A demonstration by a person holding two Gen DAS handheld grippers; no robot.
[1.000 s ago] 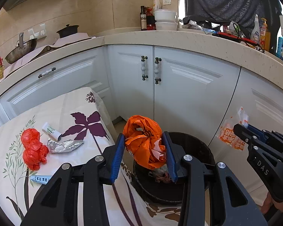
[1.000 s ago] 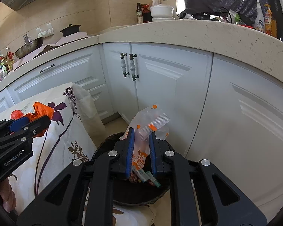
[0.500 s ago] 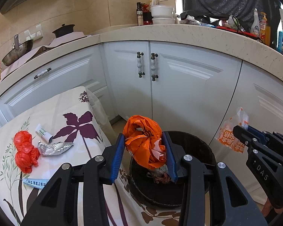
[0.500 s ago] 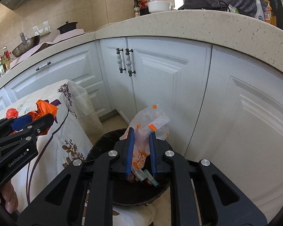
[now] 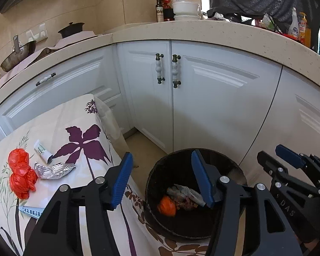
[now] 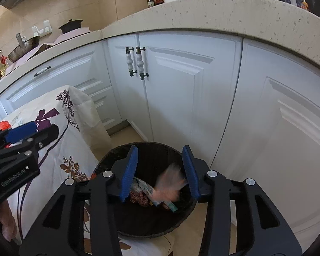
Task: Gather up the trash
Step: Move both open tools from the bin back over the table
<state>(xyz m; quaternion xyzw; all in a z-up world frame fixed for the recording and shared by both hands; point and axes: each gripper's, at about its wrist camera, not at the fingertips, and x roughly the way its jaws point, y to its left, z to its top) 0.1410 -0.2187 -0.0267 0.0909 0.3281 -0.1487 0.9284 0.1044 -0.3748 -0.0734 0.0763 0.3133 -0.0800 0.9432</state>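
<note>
Both grippers hover over the round black trash bin (image 5: 160, 170), jaws just opening and empty: the left gripper (image 5: 161, 180) above a crumpled orange plastic bag (image 5: 166, 206) inside, the right gripper (image 6: 160, 170) over a blurred pale wrapper (image 6: 168, 184) dropping in. More litter lies left on the floral-clothed tabletop (image 5: 59, 125).

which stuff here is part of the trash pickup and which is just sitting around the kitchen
Job:
- black bin
- red crumpled bag
- foil wrapper
- small white tube
- orange bag in the bin
- blurred wrapper dropping in

Just around:
- wok
- black pot
- sauce bottle
- white bowls
</note>
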